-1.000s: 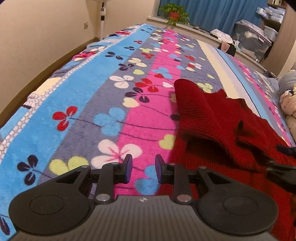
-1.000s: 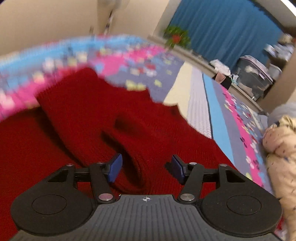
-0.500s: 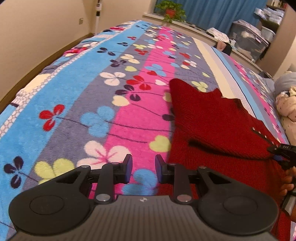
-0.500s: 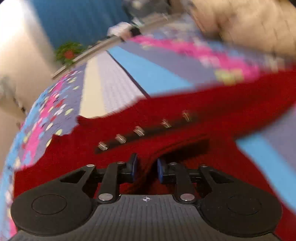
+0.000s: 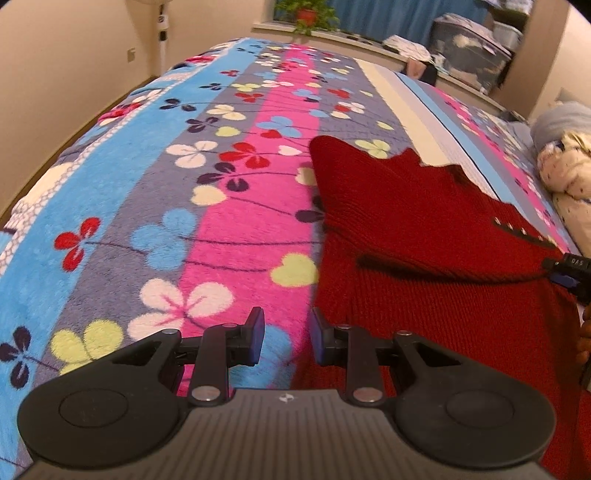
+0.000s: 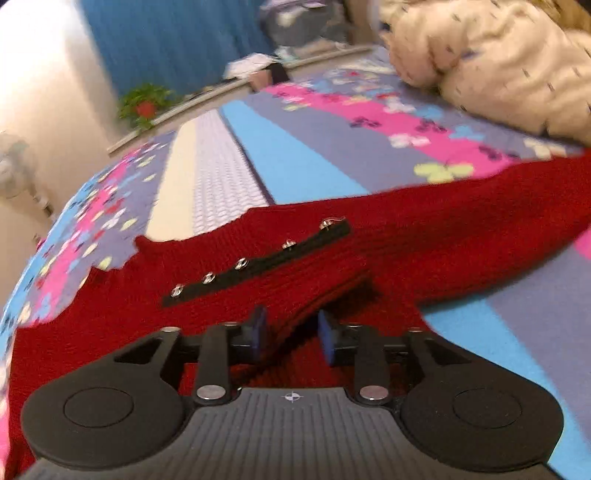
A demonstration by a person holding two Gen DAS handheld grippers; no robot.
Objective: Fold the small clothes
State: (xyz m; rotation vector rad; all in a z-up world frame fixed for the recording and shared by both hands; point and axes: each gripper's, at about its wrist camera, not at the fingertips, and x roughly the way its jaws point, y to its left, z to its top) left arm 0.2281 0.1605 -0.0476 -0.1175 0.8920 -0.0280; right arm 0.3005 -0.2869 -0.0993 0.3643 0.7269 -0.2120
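Red knit sweater (image 5: 424, 236) lies spread on the bed over a flowered fleece blanket (image 5: 221, 192), its left edge along the pink stripe, one part folded across the body. Left gripper (image 5: 286, 334) hovers low at the sweater's near left edge, jaws parted with only blanket and a sliver of red between them, gripping nothing; same gap as half a second ago, and the view has barely shifted. Right gripper (image 6: 291, 332) sits at the sweater's right side, and here is the change: its jaws were pinched tight on a fold of knit half a second ago, now they stand apart, a ridge of red fabric lying loosely between the blue pads, touching the left pad at most (contact with the right pad cannot be told). A black placket with metal snaps (image 6: 255, 260) runs diagonally just beyond that ridge, sharper now than in the earlier blurred frame. One sleeve (image 6: 480, 229) stretches away to the right across the blanket. Cream quilted garment (image 6: 498, 62) heaped at the far right of the bed, apart from the sweater. Potted plant (image 5: 304, 14) on the window ledge beyond the bed's end.
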